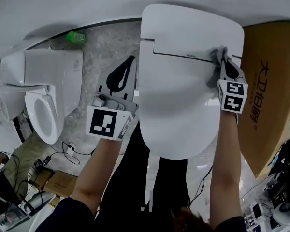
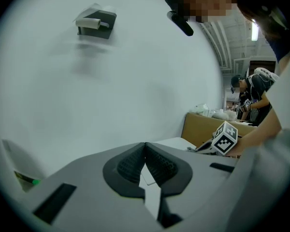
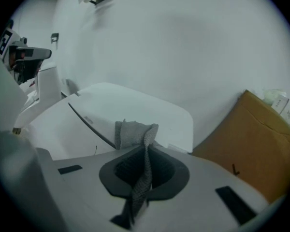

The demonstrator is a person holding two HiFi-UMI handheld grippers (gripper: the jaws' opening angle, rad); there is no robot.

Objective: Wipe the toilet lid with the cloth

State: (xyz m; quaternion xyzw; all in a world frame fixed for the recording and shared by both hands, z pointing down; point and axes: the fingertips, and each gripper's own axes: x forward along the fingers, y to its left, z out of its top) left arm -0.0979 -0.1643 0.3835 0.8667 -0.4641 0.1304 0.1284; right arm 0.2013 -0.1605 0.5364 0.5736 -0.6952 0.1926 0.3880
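Your right gripper (image 1: pixel 226 65) pinches cloth (image 3: pixel 130 132) at toilet lid (image 1: pixel 179 95) rear; left gripper (image 1: pixel 129 62) pressed together, empty. Slim pinch: hard drag may pull cloth free.

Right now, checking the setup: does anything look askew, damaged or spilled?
Nothing stands out. The toilet lid lies closed and intact; the grey cloth is pinched in the right gripper near the hinge; the left gripper is shut, empty.

Lid (image 1: pixel 179 95) white; cloth (image 3: pixel 133 132) grey, fine woven mesh; fingers (image 3: pixel 162 170) black, ribbed, set in grey bodies; cubes (image 1: pixel 107 122) black-and-white square markers; box (image 1: pixel 268 91) brown, black print; floor (image 1: pixel 104 47) speckled grey.
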